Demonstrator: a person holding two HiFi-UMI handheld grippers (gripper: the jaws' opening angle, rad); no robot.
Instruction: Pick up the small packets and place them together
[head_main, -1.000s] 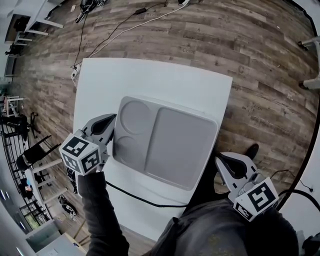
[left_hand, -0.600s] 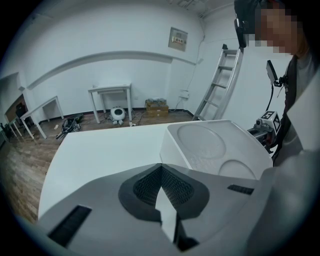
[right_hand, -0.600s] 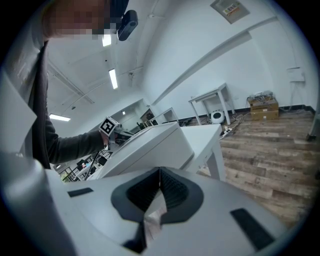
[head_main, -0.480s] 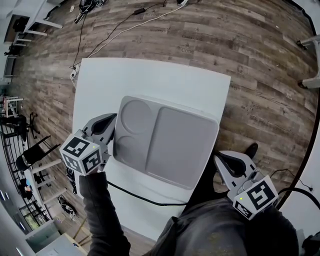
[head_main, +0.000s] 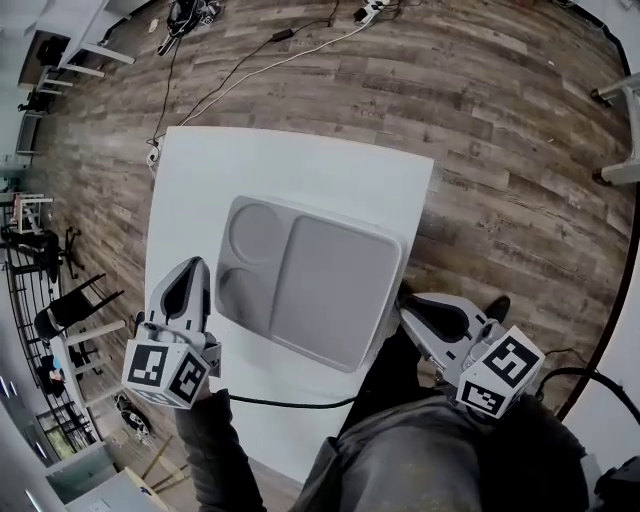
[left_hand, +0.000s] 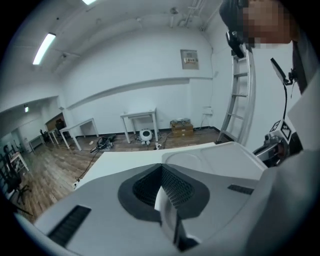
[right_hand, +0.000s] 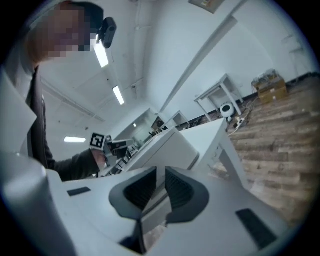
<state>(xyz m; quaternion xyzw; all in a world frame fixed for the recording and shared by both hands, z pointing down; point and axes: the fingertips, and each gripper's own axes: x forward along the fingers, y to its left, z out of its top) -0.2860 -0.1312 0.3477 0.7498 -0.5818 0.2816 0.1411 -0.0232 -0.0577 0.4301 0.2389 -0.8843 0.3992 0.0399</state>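
Observation:
No small packets show in any view. A grey compartment tray (head_main: 330, 290) lies empty on the white table (head_main: 260, 165); it also shows ahead of the jaws in the left gripper view as the tray (left_hand: 220, 155). My left gripper (head_main: 193, 268) hovers over the table just left of the tray, its pads meeting with nothing between them (left_hand: 161, 170). My right gripper (head_main: 405, 305) sits off the table's right edge, beside the tray's near right corner. Its jaws have just been opening and stand a narrow slit apart (right_hand: 161, 180), with nothing between them.
A black cable (head_main: 290, 402) crosses the table's near part. More cables and a power strip (head_main: 152, 152) lie on the wooden floor beyond the table. A ladder (left_hand: 240, 100) stands at the right in the left gripper view. The person's legs are below the near edge.
My left gripper has drawn back from the tray's left rim toward the person and lifted. The right gripper has stayed by the tray's near right corner, turned a little.

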